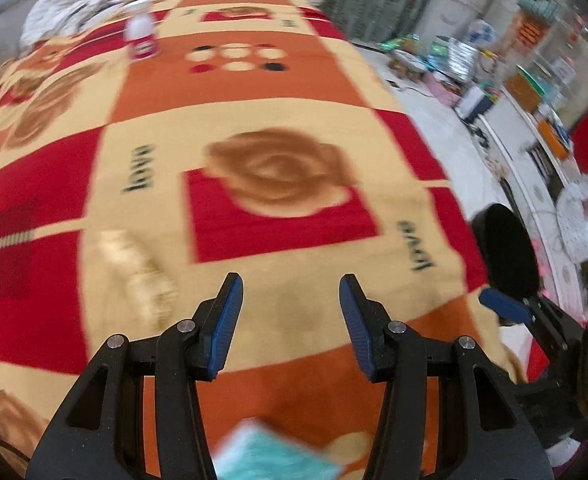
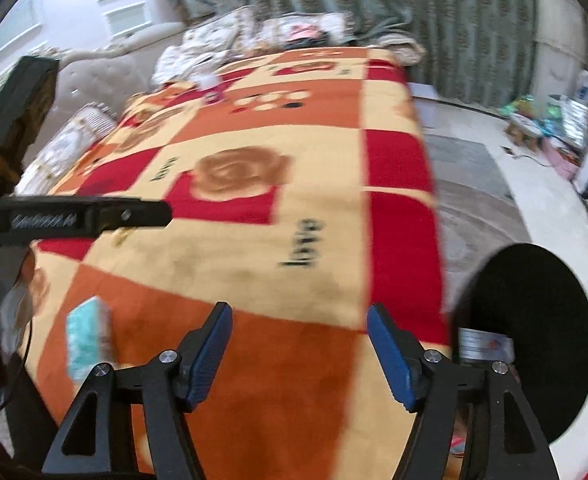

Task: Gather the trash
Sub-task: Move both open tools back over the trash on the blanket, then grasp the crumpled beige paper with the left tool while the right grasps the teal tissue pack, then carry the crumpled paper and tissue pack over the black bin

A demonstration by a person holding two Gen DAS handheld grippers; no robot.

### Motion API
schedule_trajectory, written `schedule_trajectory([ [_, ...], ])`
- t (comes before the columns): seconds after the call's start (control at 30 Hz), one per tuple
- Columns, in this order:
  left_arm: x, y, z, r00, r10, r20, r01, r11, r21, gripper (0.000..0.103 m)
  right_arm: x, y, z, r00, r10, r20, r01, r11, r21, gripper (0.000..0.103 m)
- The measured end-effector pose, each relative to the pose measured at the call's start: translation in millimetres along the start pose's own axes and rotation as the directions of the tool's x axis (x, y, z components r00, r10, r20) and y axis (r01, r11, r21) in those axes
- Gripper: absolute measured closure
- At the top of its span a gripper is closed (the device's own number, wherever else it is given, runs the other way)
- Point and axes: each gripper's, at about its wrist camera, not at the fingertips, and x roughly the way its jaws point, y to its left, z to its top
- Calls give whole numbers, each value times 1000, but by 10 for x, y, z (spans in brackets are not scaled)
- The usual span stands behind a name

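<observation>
Teal-green paper wrapper [image 1: 277, 454], flat, blurred: lying on blanket directly beneath left gripper [image 1: 291, 294], low between its two arms, behind the fingertips, untouched. Same wrapper [image 2: 87, 340] seen from right wrist view: left of right gripper [image 2: 298, 324], just off its left finger, apart from it.

Pale beige crumpled scrap [image 1: 137, 276]: on blanket, ahead and left of left gripper, near its left fingertip, not in contact. Too blurred to identify further.

Small white bottle with red label [image 1: 141, 38]: upright, far ahead of left gripper and to its left, near far end of blanket. Visible again [image 2: 209, 86] well ahead of right gripper, very small and blurred.

Left gripper: blue pads parted, nothing between them, only blanket showing in the gap. Right gripper: blue pads spread wider, nothing between them. Right gripper also glimpsed [image 1: 506, 304] at right edge of left wrist view; body of left gripper [image 2: 73, 220] crossing left side of right wrist view.

Blanket [image 1: 334, 128]: fleece, checked in red, orange and cream, brown rose motifs, word "love" printed in black; covering a bed below both grippers.

Black round bin opening [image 2: 534, 332]: right of right gripper, close beside its right arm, off the blanket's edge; also at right of left gripper [image 1: 506, 248].

Green patterned curtain [image 2: 414, 4]: beyond far end of bed. Patterned pillows [image 2: 221, 36] heaped at head of bed. Cluttered shelving [image 1: 534, 92] far right, details unreadable.
</observation>
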Motion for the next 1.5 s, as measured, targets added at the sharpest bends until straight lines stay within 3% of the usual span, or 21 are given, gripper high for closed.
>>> schedule_trajectory([
  [0.2, -61, 539, -126, 998, 57, -10, -58, 996, -71, 54, 151, 550, -13, 990, 132, -54, -135, 989, -64, 33],
  [0.43, -71, 956, -228, 998, 66, -25, -69, 985, -155, 55, 224, 1295, -103, 956, 264, -126, -285, 938, -196, 25],
  [0.57, -9, 1007, -215, 998, 51, -24, -54, 982, -179, 54, 356, 1607, -209, 949, 263, -176, -303, 913, -272, 25],
  [0.67, 33, 1021, -191, 999, 39, -13, -41, 979, -201, 54, 510, 1722, -324, 956, 216, -199, -271, 909, -316, 26],
  [0.7, 58, 1025, -175, 999, 33, -8, -34, 977, -212, 54, 538, 1715, -344, 959, 207, -195, -262, 911, -320, 29],
  [0.77, 108, 1026, -140, 1000, 28, -3, -28, 974, -223, 54, 514, 1710, -375, 968, 190, -162, -236, 910, -342, 54],
  [0.93, 278, 1012, -48, 1000, 23, 13, -19, 967, -255, 56, 403, 1552, -315, 973, 183, -143, -222, 912, -344, 56],
  [0.97, 272, 1003, -34, 999, 30, 28, -22, 967, -253, 60, 372, 1490, -291, 975, 179, -132, -214, 918, -334, 56],
  [1.0, 284, 982, -18, 999, 30, 30, -22, 969, -244, 78, 357, 1441, -266, 976, 180, -124, -211, 924, -320, 56],
  [1.03, 309, 961, -10, 999, 29, 16, -24, 972, -235, 85, 330, 1366, -238, 978, 177, -114, -203, 931, -303, 56],
  [1.5, 34, 334, -2, 998, -39, 52, 44, 995, -88, 86, 58, 562, 73, 995, 98, 4, -97, 986, -138, 56],
])
